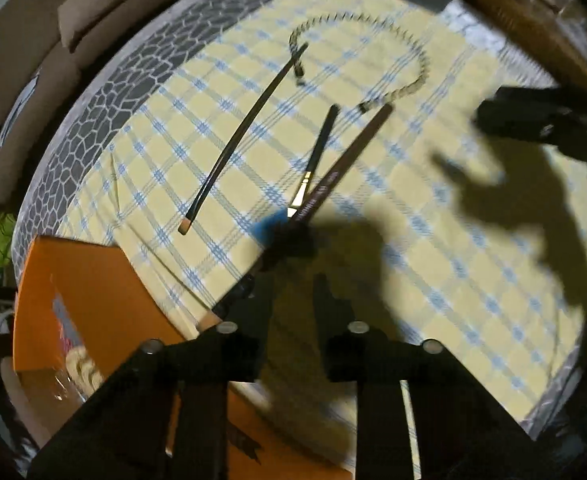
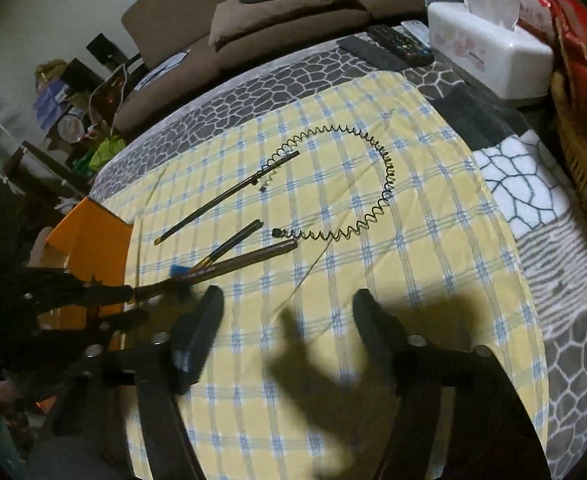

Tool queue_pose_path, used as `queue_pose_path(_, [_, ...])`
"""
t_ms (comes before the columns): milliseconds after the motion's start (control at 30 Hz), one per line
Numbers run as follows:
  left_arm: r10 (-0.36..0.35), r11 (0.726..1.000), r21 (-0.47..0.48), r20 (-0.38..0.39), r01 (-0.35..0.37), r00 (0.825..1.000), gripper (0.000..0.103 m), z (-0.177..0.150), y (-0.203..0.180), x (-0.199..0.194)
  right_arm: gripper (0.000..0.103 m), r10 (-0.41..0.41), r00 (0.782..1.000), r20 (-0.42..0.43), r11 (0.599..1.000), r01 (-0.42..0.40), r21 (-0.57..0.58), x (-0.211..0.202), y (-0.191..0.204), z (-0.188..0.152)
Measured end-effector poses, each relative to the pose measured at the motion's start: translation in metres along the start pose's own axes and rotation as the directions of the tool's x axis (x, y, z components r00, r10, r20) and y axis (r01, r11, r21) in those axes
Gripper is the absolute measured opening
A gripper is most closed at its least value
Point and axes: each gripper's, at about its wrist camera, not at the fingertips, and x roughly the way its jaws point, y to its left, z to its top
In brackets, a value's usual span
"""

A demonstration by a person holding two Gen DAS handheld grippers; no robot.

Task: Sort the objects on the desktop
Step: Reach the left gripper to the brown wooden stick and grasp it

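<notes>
A brown pencil-like stick (image 1: pixel 349 160) (image 2: pixel 245 260) is gripped near its lower end by my left gripper (image 1: pixel 289 248) (image 2: pixel 161 288), which is shut on it just above the yellow checked cloth (image 1: pixel 433 280). A short paintbrush (image 1: pixel 317 152) (image 2: pixel 233 244) lies beside it. A long dark pencil (image 1: pixel 241 136) (image 2: pixel 225 196) lies further left. A black spiral headband (image 1: pixel 409 44) (image 2: pixel 377 184) lies beyond them. My right gripper (image 2: pixel 289 312) is open and empty above the cloth; it also shows at the right of the left wrist view (image 1: pixel 533 116).
An orange box (image 1: pixel 85 292) (image 2: pixel 89 236) sits off the cloth's left edge. A white tissue box (image 2: pixel 489 56) and remote controls (image 2: pixel 389 48) lie at the table's far side. A wicker basket (image 2: pixel 585 152) stands at the right. A brown sofa (image 2: pixel 285 16) is behind the table.
</notes>
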Motion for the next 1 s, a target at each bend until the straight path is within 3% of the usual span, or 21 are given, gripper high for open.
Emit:
queue_pose_path(233, [0.048, 0.996, 0.072, -0.065, -0.043, 0.997, 0.018, 0.011, -0.001, 0.028, 0.061, 0.055, 0.999, -0.001, 0.997, -0.055, 0.047, 0.008, -0.012, 0.007])
queue_pose_path(367, [0.031, 0.998, 0.055, -0.087, -0.026, 0.996, 0.019, 0.013, 0.004, 0.032, 0.061, 0.056, 0.998, 0.000, 0.997, -0.056, 0.060, 0.007, -0.018, 0.006])
queue_pose_path(433, [0.016, 0.998, 0.068, -0.077, -0.010, 0.997, 0.024, 0.009, 0.002, 0.030, 0.061, 0.058, 0.998, 0.002, 0.996, -0.058, 0.072, 0.006, -0.021, 0.006])
queue_pose_path(500, [-0.002, 0.997, 0.078, -0.071, 0.008, 0.997, 0.042, 0.005, 0.000, 0.030, 0.061, 0.063, 0.998, 0.005, 0.995, -0.064, 0.075, 0.005, -0.022, 0.006])
queue_pose_path(567, [0.023, 0.994, 0.113, -0.081, -0.014, 0.996, 0.045, -0.001, -0.004, 0.035, 0.061, 0.062, 0.998, 0.006, 0.995, -0.062, 0.075, 0.004, -0.023, 0.005])
queue_pose_path(633, [0.020, 0.993, 0.117, -0.077, -0.011, 0.997, 0.043, -0.004, -0.005, 0.035, 0.061, 0.067, 0.998, 0.003, 0.995, -0.067, 0.075, 0.005, -0.023, 0.006])
queue_pose_path(667, [0.012, 0.994, 0.110, -0.081, -0.003, 0.997, 0.036, -0.004, -0.004, 0.035, 0.061, 0.068, 0.998, 0.002, 0.995, -0.068, 0.073, 0.005, -0.023, 0.006])
queue_pose_path(700, [0.004, 0.994, 0.108, -0.084, 0.005, 0.996, 0.020, -0.005, -0.005, 0.035, 0.061, 0.067, 0.998, 0.002, 0.995, -0.067, 0.070, 0.005, -0.022, 0.006])
queue_pose_path(733, [0.011, 0.993, 0.119, -0.082, -0.001, 0.997, 0.017, -0.007, -0.006, 0.034, 0.061, 0.067, 0.998, 0.001, 0.995, -0.067, 0.068, 0.005, -0.021, 0.005])
queue_pose_path(900, [-0.015, 0.995, 0.101, -0.032, 0.018, 0.999, 0.014, -0.018, -0.008, 0.018, 0.061, 0.066, 0.998, 0.013, 0.995, -0.067, 0.079, 0.001, -0.024, 0.006])
queue_pose_path(1000, [-0.083, 0.995, 0.049, 0.016, 0.082, 0.996, 0.012, -0.028, 0.000, 0.002, 0.061, 0.061, 0.998, 0.019, 0.994, -0.062, 0.091, -0.001, -0.026, 0.006])
